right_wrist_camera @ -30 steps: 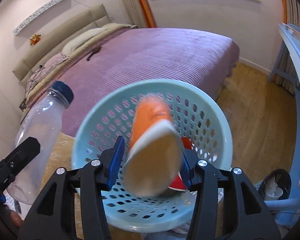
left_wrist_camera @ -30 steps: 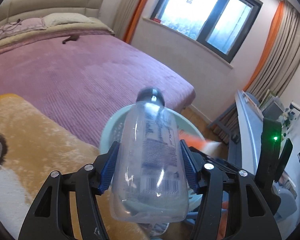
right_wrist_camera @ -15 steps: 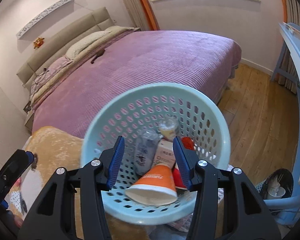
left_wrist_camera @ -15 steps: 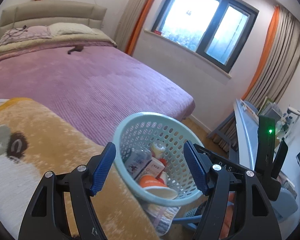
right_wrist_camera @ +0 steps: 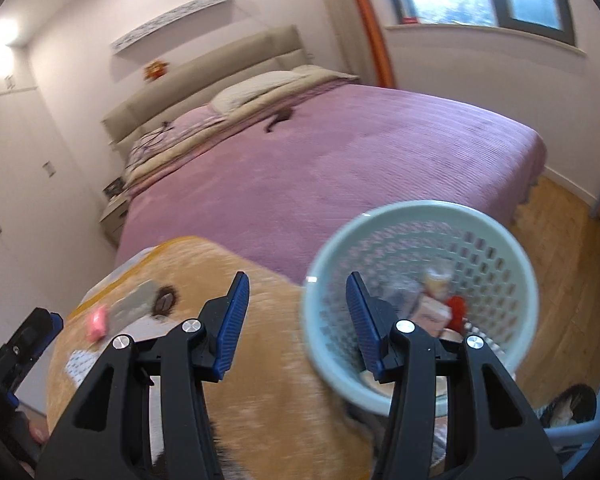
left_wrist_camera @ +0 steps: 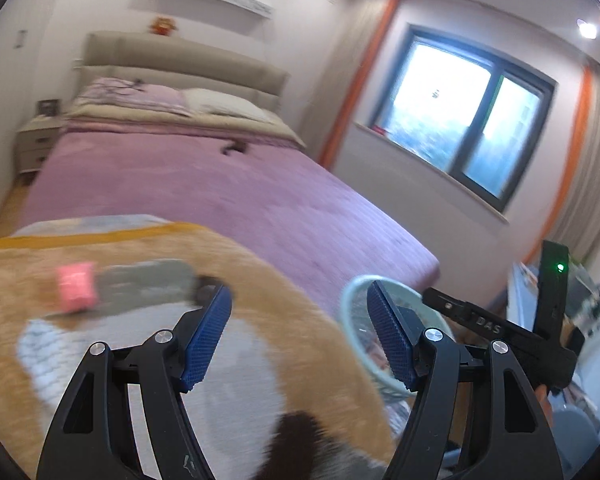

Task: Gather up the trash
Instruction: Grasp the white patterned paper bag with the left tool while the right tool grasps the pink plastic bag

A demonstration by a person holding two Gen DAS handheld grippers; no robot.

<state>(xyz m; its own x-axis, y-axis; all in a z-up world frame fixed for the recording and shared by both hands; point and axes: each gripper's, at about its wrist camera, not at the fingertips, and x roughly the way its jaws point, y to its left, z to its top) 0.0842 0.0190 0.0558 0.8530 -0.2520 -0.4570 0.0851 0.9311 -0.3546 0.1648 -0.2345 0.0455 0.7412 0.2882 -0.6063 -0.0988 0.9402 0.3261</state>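
A pink packet (left_wrist_camera: 76, 292) lies on the orange plush blanket (left_wrist_camera: 140, 340), up and left of my left gripper (left_wrist_camera: 298, 300), which is open and empty. The pale green basket (left_wrist_camera: 352, 284) sits at the blanket's right edge, partly behind the right finger. In the right wrist view my right gripper (right_wrist_camera: 297, 292) is open with nothing between its fingers. To its right, the basket (right_wrist_camera: 420, 206) holds a clear bottle (right_wrist_camera: 400, 292), a carton (right_wrist_camera: 432, 308) and a red item (right_wrist_camera: 456, 312). The pink packet (right_wrist_camera: 97, 322) lies far left, near the left gripper (right_wrist_camera: 24, 344).
A bed with a purple cover (left_wrist_camera: 260, 184) fills the room behind the blanket, with a nightstand (left_wrist_camera: 36, 148) at its head. There is wooden floor (right_wrist_camera: 572, 264) right of the basket, a dark bin (right_wrist_camera: 572, 404) at the lower right, and a desk (left_wrist_camera: 520, 280) under the window side.
The bottle left my left gripper and the orange cup left my right gripper; both now lie in the basket. Both grippers have swung left and up, bringing the pink packet into view.
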